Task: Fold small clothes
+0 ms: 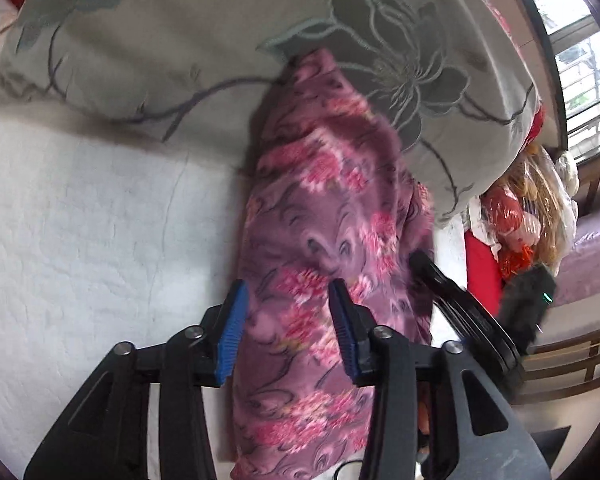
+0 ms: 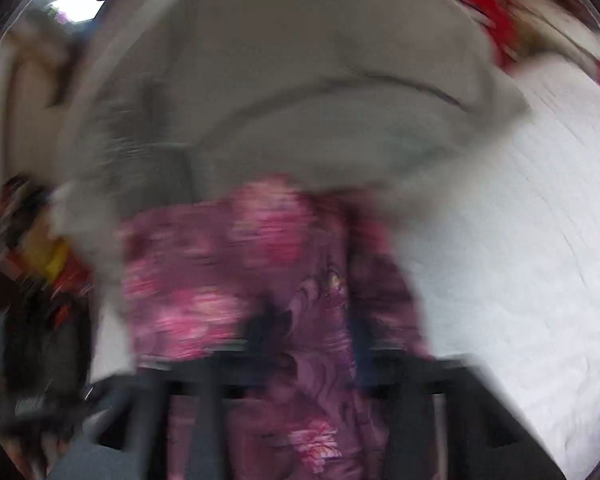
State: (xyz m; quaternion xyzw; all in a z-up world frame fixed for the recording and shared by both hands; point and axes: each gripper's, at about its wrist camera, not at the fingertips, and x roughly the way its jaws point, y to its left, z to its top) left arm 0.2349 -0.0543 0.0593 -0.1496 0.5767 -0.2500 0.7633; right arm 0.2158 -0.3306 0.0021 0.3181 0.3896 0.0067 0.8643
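A purple cloth with pink flowers (image 1: 324, 200) lies in a long strip across the white bed sheet (image 1: 80, 220), its far end tucked against a grey quilt. My left gripper (image 1: 288, 332) hovers over the near part, its blue pads (image 1: 232, 336) apart with cloth showing between them and not pinched. My right gripper (image 1: 420, 262) comes in from the right, its black tip closed at the cloth's right edge. In the blurred right wrist view the cloth (image 2: 220, 264) drapes over my right gripper (image 2: 308, 332), hiding its tips.
A big grey quilt with a flower print (image 1: 220, 40) is heaped at the far side of the bed. Plastic-wrapped red and orange items (image 1: 516, 216) sit to the right, by a wooden frame (image 1: 572, 356) and a window (image 1: 588, 80).
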